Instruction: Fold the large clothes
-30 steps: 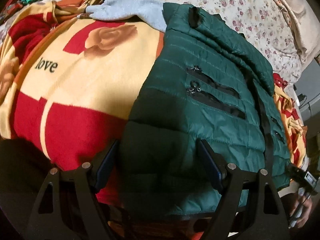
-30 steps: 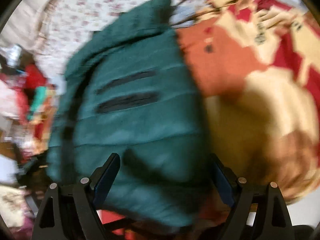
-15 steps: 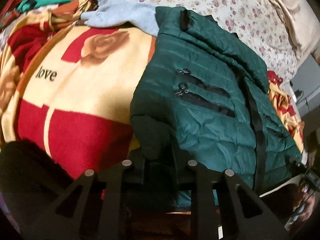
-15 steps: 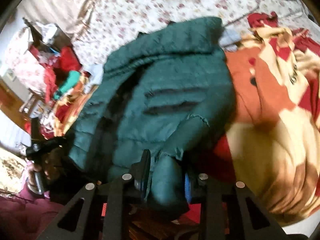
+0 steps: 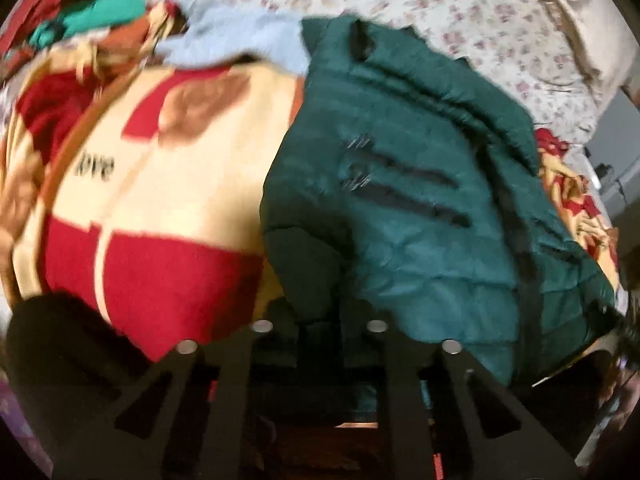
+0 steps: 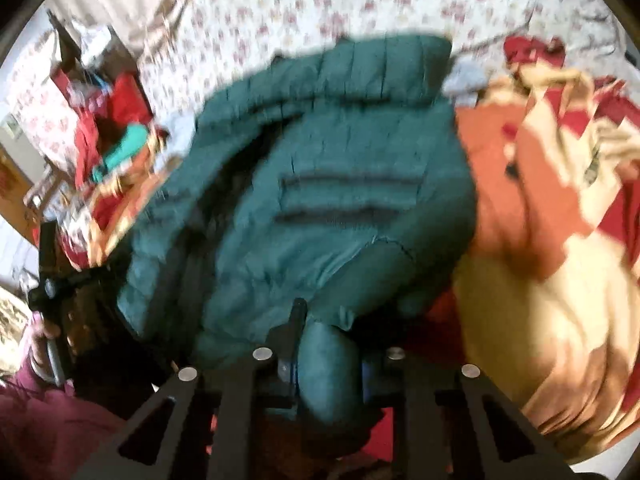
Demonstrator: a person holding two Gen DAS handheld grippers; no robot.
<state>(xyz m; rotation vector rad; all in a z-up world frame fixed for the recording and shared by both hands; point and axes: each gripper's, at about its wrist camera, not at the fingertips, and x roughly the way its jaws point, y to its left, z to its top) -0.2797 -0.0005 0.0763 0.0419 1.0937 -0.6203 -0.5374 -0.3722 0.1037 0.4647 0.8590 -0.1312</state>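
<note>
Already the left gripper had its jaws drawn close together on the near hem of the green puffer jacket, a dark fold of quilted cloth pinched between them. The right gripper was closing on the same garment, with a rolled bunch of green fabric squeezed between its narrow jaws. That jacket lay spread on the bed, its two dark zip pockets facing up and its collar toward the far side. It rested partly over a cream and red blanket printed with roses and a word in dark letters; in the left wrist view this blanket filled the left half of the scene, the jacket the right half. Beyond both lay a floral bedsheet, pale with small pink flowers. A light blue garment lay at the far edge of the blanket, touching the jacket's collar. Farther left sat a heap of clothes with a teal piece on top. In the right wrist view a hand at the left edge gripped a dark handle, above a maroon sleeve. Both views were blurred.
</note>
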